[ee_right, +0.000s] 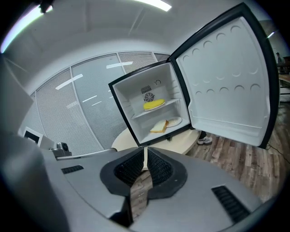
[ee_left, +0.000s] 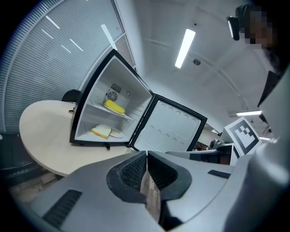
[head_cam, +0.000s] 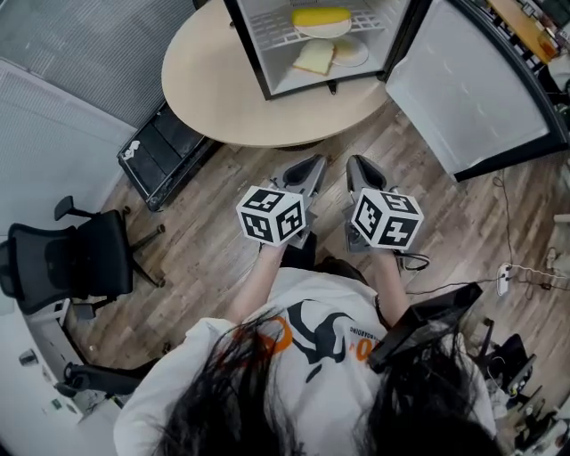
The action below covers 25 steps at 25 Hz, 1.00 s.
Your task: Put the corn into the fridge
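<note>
The yellow corn (head_cam: 322, 16) lies on a white plate on the upper wire shelf of a small fridge (head_cam: 254, 53), whose door (head_cam: 468, 89) stands wide open to the right. The fridge sits on a round beige table (head_cam: 205, 85). My left gripper (head_cam: 307, 171) and right gripper (head_cam: 360, 171) hover side by side over the wooden floor, short of the table edge, both shut with nothing between the jaws. The corn (ee_left: 114, 107) shows far ahead in the left gripper view beyond the gripper (ee_left: 146, 156), and the corn (ee_right: 153, 104) likewise beyond the gripper (ee_right: 146, 154) in the right gripper view.
A bread slice (head_cam: 313, 58) and a small plate (head_cam: 352, 52) lie on the fridge floor. A black case (head_cam: 165, 151) stands under the table's left edge. An office chair (head_cam: 76, 258) is at the left. Cables and a power strip (head_cam: 503, 278) lie on the floor at the right.
</note>
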{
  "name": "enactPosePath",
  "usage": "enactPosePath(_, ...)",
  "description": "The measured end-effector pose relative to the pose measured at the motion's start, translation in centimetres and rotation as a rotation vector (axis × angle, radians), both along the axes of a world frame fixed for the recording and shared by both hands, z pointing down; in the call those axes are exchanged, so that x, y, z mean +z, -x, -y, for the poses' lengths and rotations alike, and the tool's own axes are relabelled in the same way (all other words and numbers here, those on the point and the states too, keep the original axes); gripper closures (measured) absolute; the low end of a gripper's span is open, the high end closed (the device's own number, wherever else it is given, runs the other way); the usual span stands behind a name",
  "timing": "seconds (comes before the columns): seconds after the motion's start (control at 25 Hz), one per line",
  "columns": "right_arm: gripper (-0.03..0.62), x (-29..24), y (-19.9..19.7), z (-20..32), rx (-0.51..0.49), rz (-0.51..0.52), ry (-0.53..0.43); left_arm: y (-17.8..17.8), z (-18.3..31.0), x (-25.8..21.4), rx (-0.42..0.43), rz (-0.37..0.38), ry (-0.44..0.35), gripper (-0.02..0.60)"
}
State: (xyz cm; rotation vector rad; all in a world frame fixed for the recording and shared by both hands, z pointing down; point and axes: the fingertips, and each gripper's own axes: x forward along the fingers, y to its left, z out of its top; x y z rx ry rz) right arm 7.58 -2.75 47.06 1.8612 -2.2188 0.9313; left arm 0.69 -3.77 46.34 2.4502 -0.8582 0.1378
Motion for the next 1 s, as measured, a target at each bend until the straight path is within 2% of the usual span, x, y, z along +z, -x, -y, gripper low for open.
enactPosePath(0.48, 0.559, -0.3, -0.3, -7.3, -0.047, -0.004, -0.015, -0.5, -8.3, 0.5, -0.022, 0.020, -0.002, 0.563)
enactPosePath(1.0, 0.559, -0.3, 1.9, -10.1, -0.115, -0.019, -0.026, 1.7, -11.5, 0.3, -0.078, 0.026, -0.016, 0.563)
